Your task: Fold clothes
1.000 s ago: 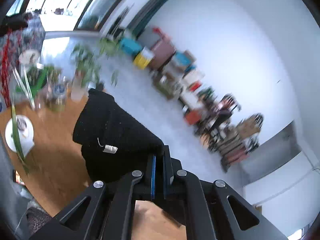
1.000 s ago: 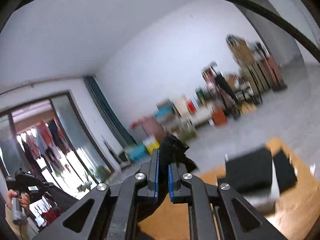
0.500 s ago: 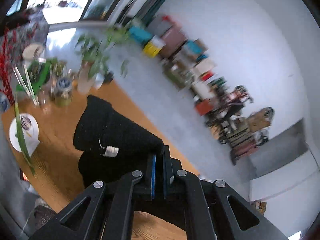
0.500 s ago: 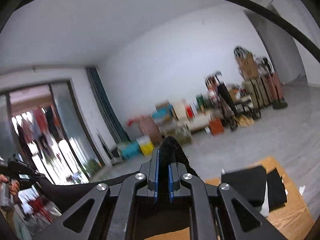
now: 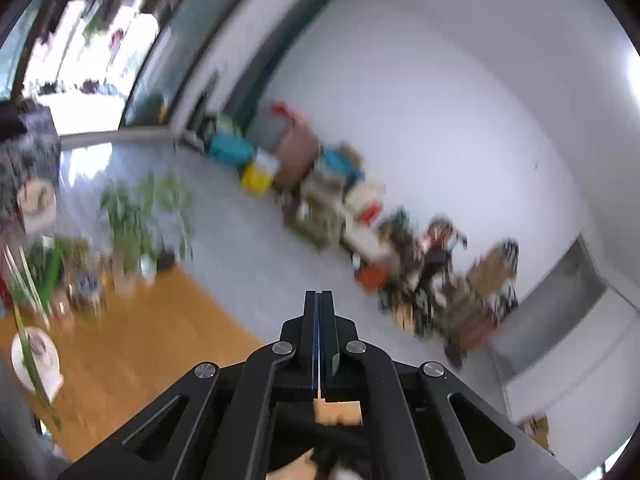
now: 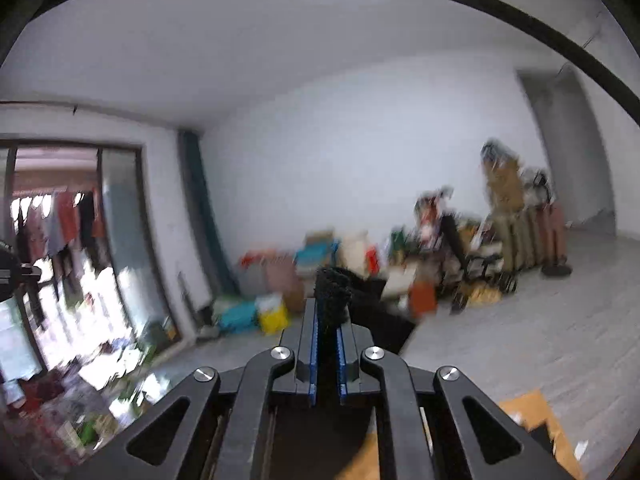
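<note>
A black knitted garment sticks up from between the blue pads of my right gripper, which is shut on it; more of the cloth hangs off to the right. In the left wrist view my left gripper is closing its jaws the last bit, pads pressed flat together, with no cloth between them. It is held above the wooden table. The garment does not show in front of the left gripper; something dark lies blurred under its frame.
Potted plants and jars crowd the table's far left, with a white round object near its left edge. A table corner shows at the right wrist view's lower right. Boxes and clutter line the white far wall across grey floor.
The black garment that hung from the left gripper's fingers is gone from between them, and that gripper has risen. The right gripper still grips its cloth and has swung sideways and rolled.
</note>
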Demonstrator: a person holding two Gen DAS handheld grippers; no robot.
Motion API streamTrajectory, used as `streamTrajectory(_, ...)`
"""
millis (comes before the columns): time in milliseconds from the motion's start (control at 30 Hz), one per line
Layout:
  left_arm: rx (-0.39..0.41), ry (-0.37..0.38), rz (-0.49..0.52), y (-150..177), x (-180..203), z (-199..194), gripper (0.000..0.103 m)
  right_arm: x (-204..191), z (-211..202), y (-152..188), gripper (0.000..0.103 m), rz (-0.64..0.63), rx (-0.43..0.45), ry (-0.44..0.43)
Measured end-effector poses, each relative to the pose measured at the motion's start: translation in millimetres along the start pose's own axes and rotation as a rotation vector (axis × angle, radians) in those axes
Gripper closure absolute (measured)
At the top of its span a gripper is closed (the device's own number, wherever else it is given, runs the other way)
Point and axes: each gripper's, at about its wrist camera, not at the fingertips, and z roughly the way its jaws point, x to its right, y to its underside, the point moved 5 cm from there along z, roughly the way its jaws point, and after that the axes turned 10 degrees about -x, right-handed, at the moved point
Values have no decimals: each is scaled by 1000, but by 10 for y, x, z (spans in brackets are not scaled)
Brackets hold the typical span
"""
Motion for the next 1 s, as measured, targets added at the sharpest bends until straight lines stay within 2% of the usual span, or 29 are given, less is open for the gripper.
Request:
streamTrajectory(33, -45, -6, 12, 143, -71, 143, 103, 3, 29, 170, 95, -1, -31, -2)
streamTrajectory(100, -183, -19, -20, 526, -354, 561, 103, 95, 50, 581, 95, 22, -93, -4)
streamTrajectory(133, -281, -20, -45, 741, -512, 800, 103, 211, 28, 762, 95, 47, -108, 0)
streamTrajectory(267, -574, -1, -160, 1685, -1243, 1742, 101, 898, -282, 1370, 95, 150, -136, 108)
streamTrajectory(300, -600, -5, -180, 1859, -1360, 1905, 100, 1060, -395, 1532, 95, 162, -151, 146)
streamTrajectory(400, -739, -13, -275, 2486, -1708, 2547, 85, 1580, -660, 2043, 95, 213, -217, 261)
streamTrajectory(433, -793, 11, -336, 2713, -1790, 2788, 80, 1761, -742, 2213, 95, 244, -246, 290)
streamTrajectory(500, -849, 48, -407, 2992, -1864, 3133, 72, 2169, -858, 2553, 95, 336, -313, 330)
streamTrajectory(600, -835, 95, -469, 3181, -1798, 3529, 64, 2619, -875, 3016, 95, 469, -401, 372)
streamTrajectory(667, -809, 144, -506, 3196, -1734, 3740, 41, 2767, -858, 3237, 95, 530, -434, 374)
streamTrajectory(700, -800, 160, -513, 3186, -1693, 3809, 37, 2822, -868, 3265, 95, 544, -437, 376)
streamTrajectory(767, -779, 183, -506, 3161, -1566, 3978, 35, 2904, -885, 3288, 95, 568, -439, 380)
streamTrajectory(900, -726, 158, -446, 3062, -1373, 4267, 35, 2885, -907, 3167, 95, 549, -419, 387)
streamTrajectory(967, -705, 79, -356, 3061, -1295, 4426, 35, 2803, -925, 3141, 95, 541, -414, 384)
streamTrajectory(1000, -724, 49, -327, 3120, -1278, 4507, 35, 2743, -943, 3149, 95, 537, -415, 383)
